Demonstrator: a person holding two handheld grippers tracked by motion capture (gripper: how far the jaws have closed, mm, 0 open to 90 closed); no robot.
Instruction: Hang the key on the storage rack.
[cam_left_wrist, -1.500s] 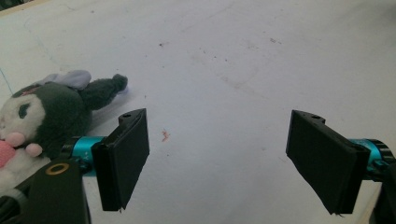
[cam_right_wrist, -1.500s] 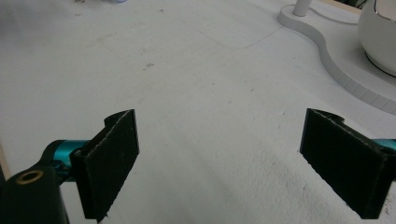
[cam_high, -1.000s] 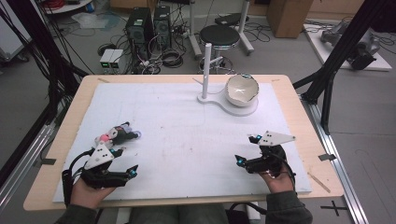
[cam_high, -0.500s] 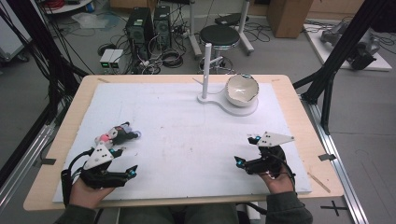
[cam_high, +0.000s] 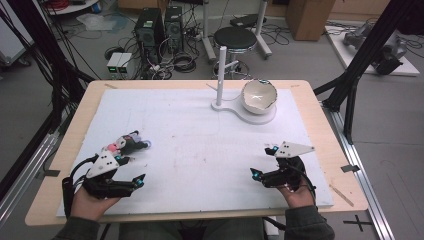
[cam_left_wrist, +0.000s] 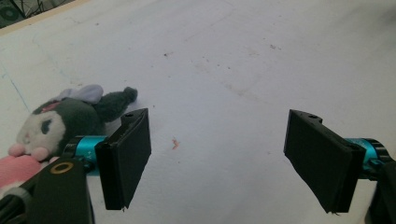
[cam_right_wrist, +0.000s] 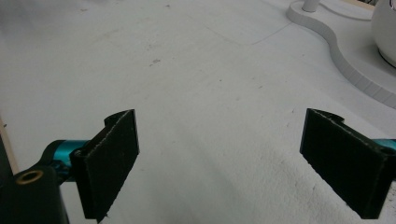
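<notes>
We hold our left claw (cam_left_wrist: 217, 161) spread wide and empty above the desk (cam_high: 65, 150), a plush toy (cam_left_wrist: 60, 123) just beside its left jaw, partly hidden behind it; our right claw (cam_right_wrist: 233, 163) likewise gapes empty.

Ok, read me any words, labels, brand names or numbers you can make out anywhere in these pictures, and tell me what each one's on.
No readable text anywhere.
Plush toy: no tag or lettering shows.
Left gripper and right gripper: no markings legible.
White bowl and its white stand: plain.
Computer towers on the floor: too small and blurred to read.
</notes>
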